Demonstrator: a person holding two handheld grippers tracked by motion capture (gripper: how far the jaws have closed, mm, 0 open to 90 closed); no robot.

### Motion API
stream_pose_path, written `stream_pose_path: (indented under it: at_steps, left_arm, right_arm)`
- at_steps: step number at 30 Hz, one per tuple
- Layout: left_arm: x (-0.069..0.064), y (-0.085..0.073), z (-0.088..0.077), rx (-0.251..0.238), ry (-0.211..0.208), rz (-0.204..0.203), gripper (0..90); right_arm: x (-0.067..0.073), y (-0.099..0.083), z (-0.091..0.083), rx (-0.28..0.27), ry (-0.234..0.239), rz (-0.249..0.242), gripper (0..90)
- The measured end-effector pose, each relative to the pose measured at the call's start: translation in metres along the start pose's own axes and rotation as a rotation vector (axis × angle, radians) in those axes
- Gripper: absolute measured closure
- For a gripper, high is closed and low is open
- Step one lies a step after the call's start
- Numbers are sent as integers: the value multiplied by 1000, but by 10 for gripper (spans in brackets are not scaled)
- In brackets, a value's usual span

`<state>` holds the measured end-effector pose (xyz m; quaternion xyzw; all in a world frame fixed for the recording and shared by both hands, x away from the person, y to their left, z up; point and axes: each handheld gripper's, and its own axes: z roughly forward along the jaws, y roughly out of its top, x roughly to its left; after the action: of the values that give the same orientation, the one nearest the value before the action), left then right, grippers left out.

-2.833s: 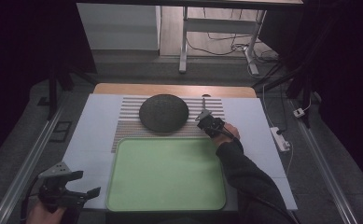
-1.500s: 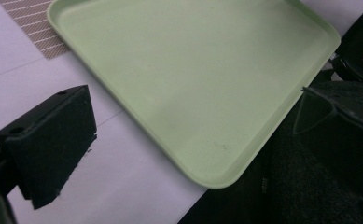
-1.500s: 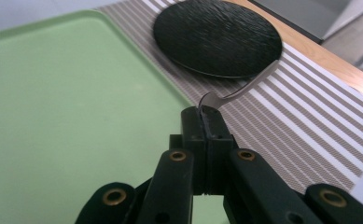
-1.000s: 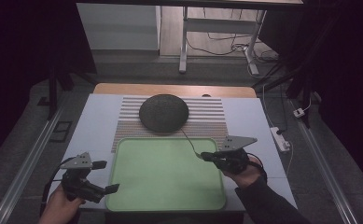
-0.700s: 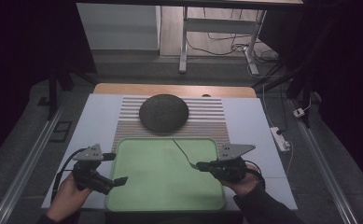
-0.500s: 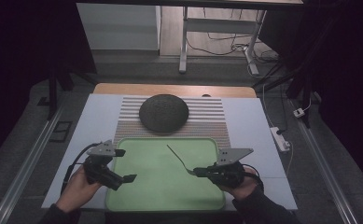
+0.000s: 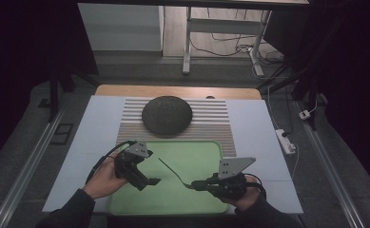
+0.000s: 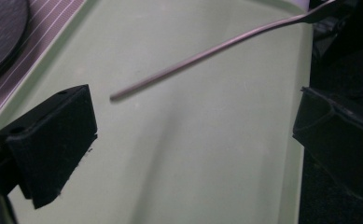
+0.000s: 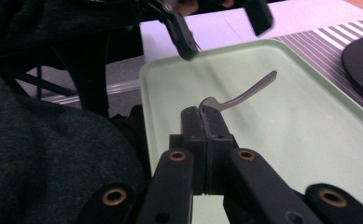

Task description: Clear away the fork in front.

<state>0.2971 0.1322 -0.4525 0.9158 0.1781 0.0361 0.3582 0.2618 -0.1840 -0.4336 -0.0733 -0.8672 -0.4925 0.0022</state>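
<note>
A thin metal utensil [image 7: 172, 171] [image 9: 244, 93] hangs over the green tray [image 7: 197, 154]. My right gripper [image 7: 195, 185] [image 9: 206, 114] is shut on its head end, which the jaws hide. Its long handle [image 8: 207, 51] points up and left toward my left gripper [image 7: 147, 173]. That gripper is open [image 8: 193, 135], its jaws wide apart over the tray's left half, with the handle's tip just beyond them and untouched. From the right gripper view the left gripper [image 9: 216, 23] hovers past the tray's far edge.
A dark round disc [image 7: 167, 114] [image 9: 362, 59] lies on a striped mat [image 7: 211, 124] behind the tray. A white sheet [image 7: 97, 128] covers the table. A power strip [image 7: 286, 141] lies off the right side, and metal rails run along both sides.
My right gripper carried the utensil from the mat's right end down to the near tray. My left gripper came in from the table's near left corner to the tray's left half.
</note>
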Motion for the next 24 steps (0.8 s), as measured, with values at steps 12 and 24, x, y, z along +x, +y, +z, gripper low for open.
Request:
stream_pose_path:
  at_steps: [12,24]
  left_arm:
    - [-2,20,23,52,-99,158,199]
    - [-11,25,31,94,-159,322,553]
  right_arm:
    - [5,6,2,-6,66,-32,900]
    - [5,8,4,8,110,-38,900]
